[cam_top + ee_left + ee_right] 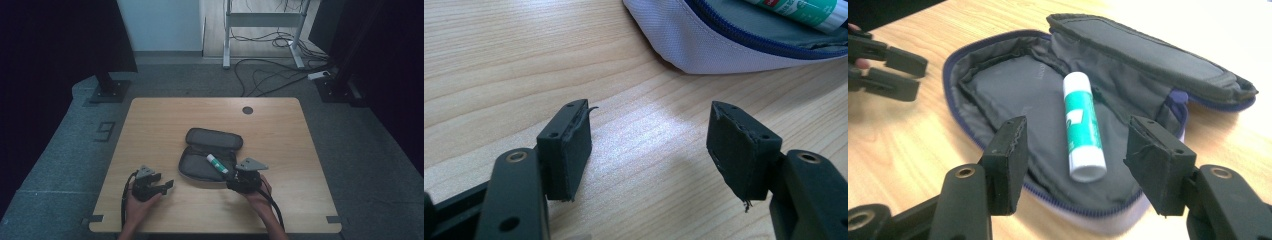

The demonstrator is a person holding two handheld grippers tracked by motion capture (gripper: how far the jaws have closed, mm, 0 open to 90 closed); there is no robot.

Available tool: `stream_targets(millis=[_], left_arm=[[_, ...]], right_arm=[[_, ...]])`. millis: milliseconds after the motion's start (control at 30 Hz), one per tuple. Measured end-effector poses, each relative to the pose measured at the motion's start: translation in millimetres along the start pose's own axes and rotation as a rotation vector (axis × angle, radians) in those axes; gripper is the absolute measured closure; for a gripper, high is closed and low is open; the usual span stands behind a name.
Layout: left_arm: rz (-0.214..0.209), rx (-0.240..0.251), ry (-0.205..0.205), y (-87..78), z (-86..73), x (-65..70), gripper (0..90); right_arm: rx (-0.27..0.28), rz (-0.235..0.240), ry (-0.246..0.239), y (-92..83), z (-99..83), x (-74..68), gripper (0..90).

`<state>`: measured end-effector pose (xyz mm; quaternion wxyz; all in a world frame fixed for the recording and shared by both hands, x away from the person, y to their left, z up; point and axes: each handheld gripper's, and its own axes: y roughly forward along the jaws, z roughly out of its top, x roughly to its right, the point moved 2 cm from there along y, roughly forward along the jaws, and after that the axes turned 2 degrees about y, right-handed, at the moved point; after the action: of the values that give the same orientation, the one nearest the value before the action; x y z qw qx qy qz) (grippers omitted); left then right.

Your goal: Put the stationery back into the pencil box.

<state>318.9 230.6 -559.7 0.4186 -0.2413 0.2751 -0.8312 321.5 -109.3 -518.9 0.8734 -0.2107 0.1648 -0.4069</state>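
The white-and-green glue stick (1083, 125) already lies inside the open grey fabric zip pouch (1013, 80) on the surface — right gripper (1075, 160) gaping empty, left gripper (649, 150) wide, zipping still undone.

The left gripper (649, 145) stands with jaws apart over bare table (514, 65); beyond lies the open pouch (704, 45) holding a glue stick (804, 11).

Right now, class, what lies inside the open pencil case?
One green-and-white glue stick lies on the grey lining of the pencil case. Whatever might sit under the lining folds is hidden.
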Motion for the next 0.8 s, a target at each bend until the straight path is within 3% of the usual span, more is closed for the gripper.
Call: stream_targets(millis=[367,600,667,800], left_arm=[[0.017,-0.006,0.024,1.4,0.6,2.3,34.4],[0.018,-0.008,0.026,2.0,1.1,2.9,34.5],[0.021,-0.009,0.027,2.1,1.2,3.2,34.4],[0.023,-0.011,0.031,2.1,1.2,3.3,34.5]], right_arm=[[0.017,-0.020,0.019,-25.1,-13.1,9.2,40.1],[0.012,-0.070,0.062,-44.2,-34.9,32.1,40.0],[-0.005,-0.098,0.094,-49.6,-46.6,43.8,39.6],[-0.029,-0.130,0.107,-54.5,-60.5,55.4,39.4]])
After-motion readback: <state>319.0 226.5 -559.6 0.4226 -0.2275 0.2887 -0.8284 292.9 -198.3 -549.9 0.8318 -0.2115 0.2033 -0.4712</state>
